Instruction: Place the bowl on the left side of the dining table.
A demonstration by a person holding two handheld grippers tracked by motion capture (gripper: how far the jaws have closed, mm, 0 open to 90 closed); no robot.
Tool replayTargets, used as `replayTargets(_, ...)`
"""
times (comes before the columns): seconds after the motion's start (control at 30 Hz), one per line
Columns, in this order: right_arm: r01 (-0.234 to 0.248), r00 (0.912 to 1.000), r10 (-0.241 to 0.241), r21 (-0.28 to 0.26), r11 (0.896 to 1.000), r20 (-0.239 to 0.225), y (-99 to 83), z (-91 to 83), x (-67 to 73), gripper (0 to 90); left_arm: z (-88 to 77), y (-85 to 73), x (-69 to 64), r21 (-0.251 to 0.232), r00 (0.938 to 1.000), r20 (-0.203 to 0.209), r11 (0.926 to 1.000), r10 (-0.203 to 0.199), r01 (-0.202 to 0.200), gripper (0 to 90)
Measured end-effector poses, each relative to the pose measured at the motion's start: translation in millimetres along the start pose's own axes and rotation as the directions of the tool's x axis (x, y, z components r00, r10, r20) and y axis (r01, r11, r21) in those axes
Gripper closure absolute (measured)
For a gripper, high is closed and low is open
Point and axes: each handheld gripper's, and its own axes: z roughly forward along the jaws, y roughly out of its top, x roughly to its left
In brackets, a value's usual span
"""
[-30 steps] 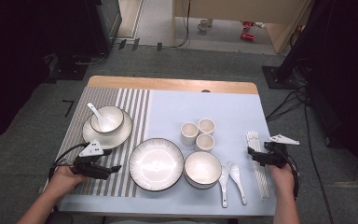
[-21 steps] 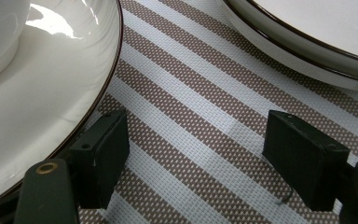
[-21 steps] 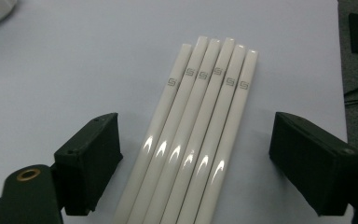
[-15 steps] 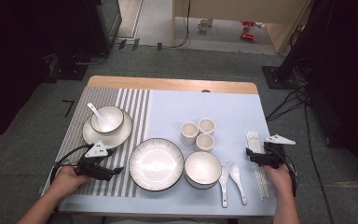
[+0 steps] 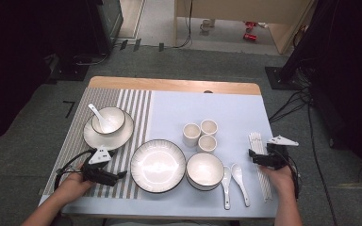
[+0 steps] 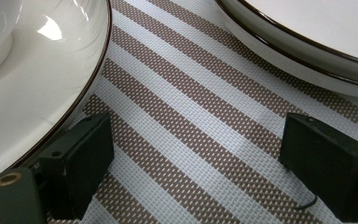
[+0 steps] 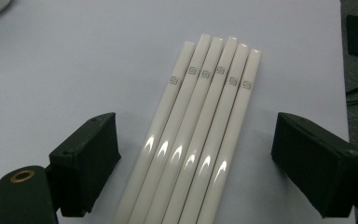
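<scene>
**Both tools open and empty, low over the tabletop**

Left tool (image 5: 121, 175): jaws wide apart, just been opening, nothing between them. In the left gripper view the bare brown-and-white striped woven placemat (image 6: 205, 140) lies between the jaws. Left jaw sits just beside the rim of the white saucer with dark edge (image 6: 42, 112), which carries a white bowl and spoon; the large white ribbed plate with dark rim (image 6: 307, 42) lies beyond the right jaw, apart from it.

Right tool (image 5: 252, 157): jaws apart, gripping nothing. They straddle a row of six white glossy chopsticks (image 7: 200, 140), lying side by side and touching on the pale blue mat (image 7: 74, 60) near the tabletop's right edge. Neither jaw touches the sticks.

High view: three small white cups (image 5: 201, 135), a white bowl (image 5: 204, 170) and two white ceramic spoons (image 5: 234, 181) sit between plate and chopsticks.
</scene>
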Motion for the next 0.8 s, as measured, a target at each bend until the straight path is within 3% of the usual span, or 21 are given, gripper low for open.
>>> replayTargets(0.53,-0.023,0.9991,0.023,-0.016,1.000,0.034,3.0,-6.5,-1.1,22.9,0.0,-0.2,-0.4,0.000,1.0000,-0.002,1.0000,0.002,-0.002,9.4)
replayTargets(0.7,-0.075,0.9956,0.077,-0.040,0.996,0.052,6.2,-15.0,-0.2,24.2,-0.1,-0.1,-0.4,0.001,1.0000,-0.002,1.0000,0.002,-0.002,9.4)
replayTargets(0.8,-0.073,0.9956,0.077,-0.067,0.995,0.054,6.8,-20.1,0.8,28.0,0.0,-0.1,-0.4,0.001,1.0000,-0.002,1.0000,0.002,-0.002,9.4)
